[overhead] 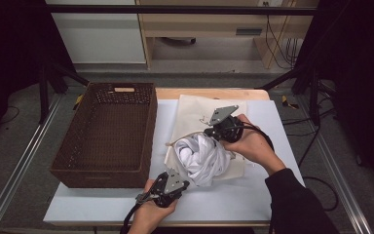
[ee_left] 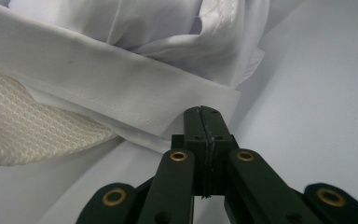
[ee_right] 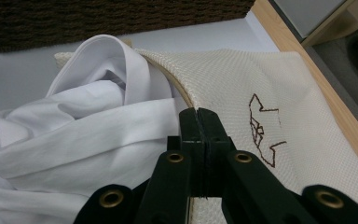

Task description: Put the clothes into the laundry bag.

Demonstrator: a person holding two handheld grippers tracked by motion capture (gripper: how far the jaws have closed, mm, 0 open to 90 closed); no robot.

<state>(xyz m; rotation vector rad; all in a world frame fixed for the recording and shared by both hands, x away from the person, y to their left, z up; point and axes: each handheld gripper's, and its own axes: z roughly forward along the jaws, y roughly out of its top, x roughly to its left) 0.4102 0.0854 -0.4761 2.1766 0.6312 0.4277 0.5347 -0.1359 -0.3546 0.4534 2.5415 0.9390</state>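
Note:
A white garment (overhead: 202, 156) is bunched in the mouth of a cream mesh bag (overhead: 199, 105) that lies flat on the white table top (overhead: 253, 195). My left gripper (overhead: 187, 184) sits at the garment's near edge; in the left gripper view its jaws (ee_left: 203, 112) are pressed together at the stitched hem of the garment (ee_left: 121, 84), with the mesh bag (ee_left: 28, 121) beside it. My right gripper (overhead: 209, 132) is at the bag's far rim; in the right gripper view its jaws (ee_right: 198, 114) are shut on the rim of the bag (ee_right: 242, 74), next to the garment (ee_right: 74, 130).
A brown wicker basket (overhead: 148, 131) with nothing in it stands at the left of the table, close to the bag. A wooden strip (overhead: 209, 92) runs along the table's far edge. The bag bears a dark red stitched emblem (ee_right: 261, 128). Metal rails flank the table.

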